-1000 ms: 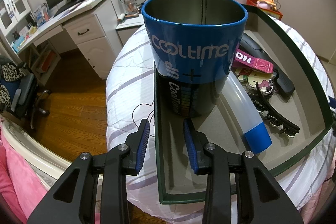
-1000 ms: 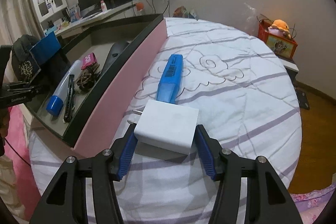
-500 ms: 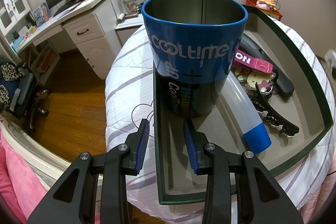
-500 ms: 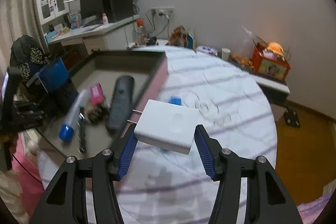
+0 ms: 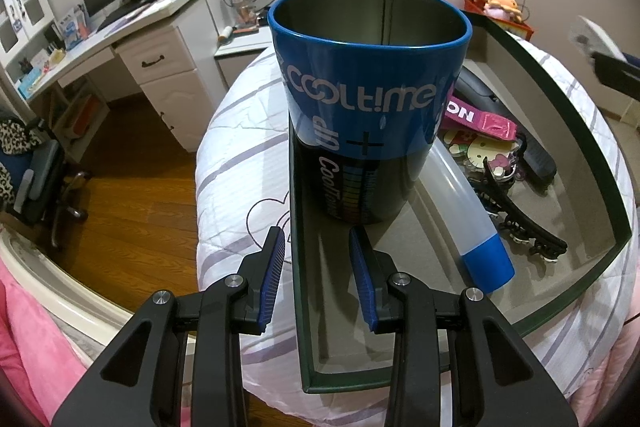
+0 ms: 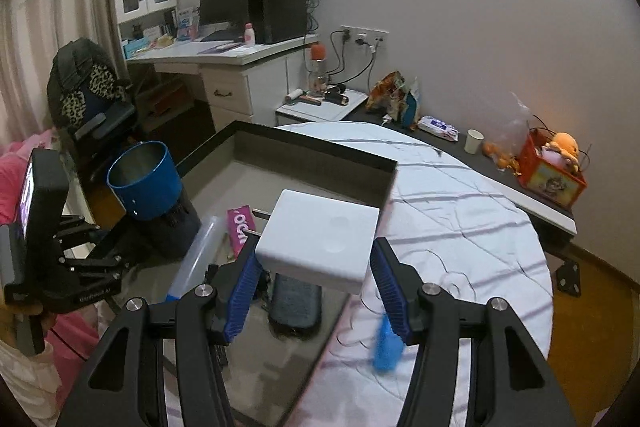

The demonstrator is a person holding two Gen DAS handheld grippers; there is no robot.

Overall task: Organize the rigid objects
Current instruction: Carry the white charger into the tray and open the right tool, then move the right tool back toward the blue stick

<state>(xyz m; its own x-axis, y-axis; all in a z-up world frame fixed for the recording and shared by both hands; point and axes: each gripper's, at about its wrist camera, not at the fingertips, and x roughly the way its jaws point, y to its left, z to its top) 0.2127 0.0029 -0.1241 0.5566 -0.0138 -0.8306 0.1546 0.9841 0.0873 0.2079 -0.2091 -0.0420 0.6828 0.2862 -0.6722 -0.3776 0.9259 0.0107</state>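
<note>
My right claw (image 6: 315,289) is clenched on the white charger (image 6: 318,242), held above the tray (image 6: 312,147) on the bed. If the grip is shallow, it may slip onto the remote (image 6: 295,303). My left claw (image 5: 318,279) is released, straddling the tray wall beside the blue cup (image 5: 370,99), which reads "COOLTIME".
</note>
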